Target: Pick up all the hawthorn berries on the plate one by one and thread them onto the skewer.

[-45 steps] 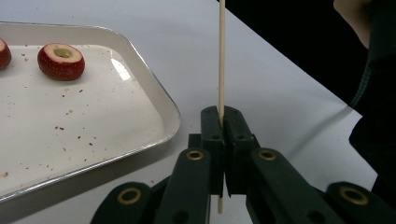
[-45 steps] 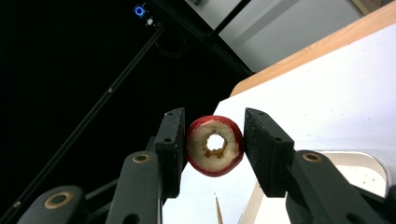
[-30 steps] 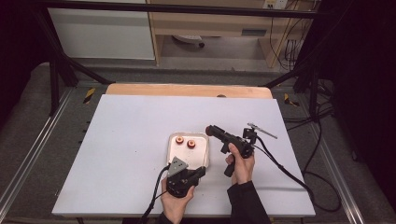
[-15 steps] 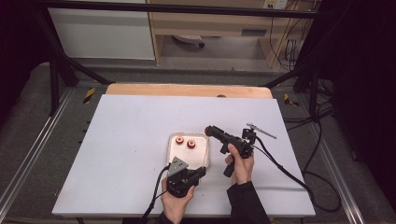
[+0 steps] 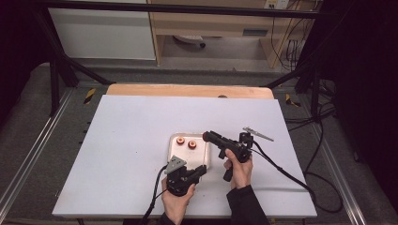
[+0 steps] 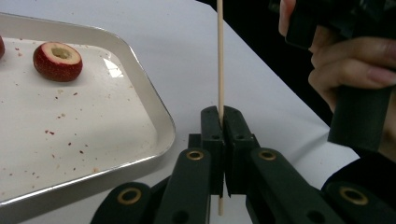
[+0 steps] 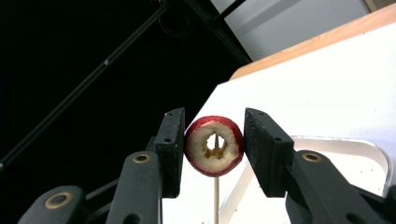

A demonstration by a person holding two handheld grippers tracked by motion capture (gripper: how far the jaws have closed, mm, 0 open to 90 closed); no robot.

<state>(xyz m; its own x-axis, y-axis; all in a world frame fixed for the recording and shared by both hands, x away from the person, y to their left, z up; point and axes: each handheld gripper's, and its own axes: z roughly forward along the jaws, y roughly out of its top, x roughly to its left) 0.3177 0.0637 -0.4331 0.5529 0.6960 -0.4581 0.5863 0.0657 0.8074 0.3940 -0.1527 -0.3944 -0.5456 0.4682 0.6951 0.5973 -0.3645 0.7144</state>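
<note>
Left tool (image 6: 222,122) pinching wooden skewer (image 6: 219,56), jaws pressed together on it; skewer's long axis standing upright, tip pointing to 12 o'clock in left gripper view. Right tool (image 7: 214,145) gripping one red cored fruit ring (image 7: 214,145), hole facing camera, skewer running up into it from 6 o'clock. Two more fruit rings (image 5: 186,143) lying in tray (image 5: 202,161) on white worktop (image 5: 117,140), at 11 o'clock from left tool. Count: one skewer, three rings, one tray.

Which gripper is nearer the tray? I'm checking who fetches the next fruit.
Left. The left gripper sits at the tray's near right corner, holding the stick. The right gripper hovers beside its right edge, clamping a fruit.
</note>
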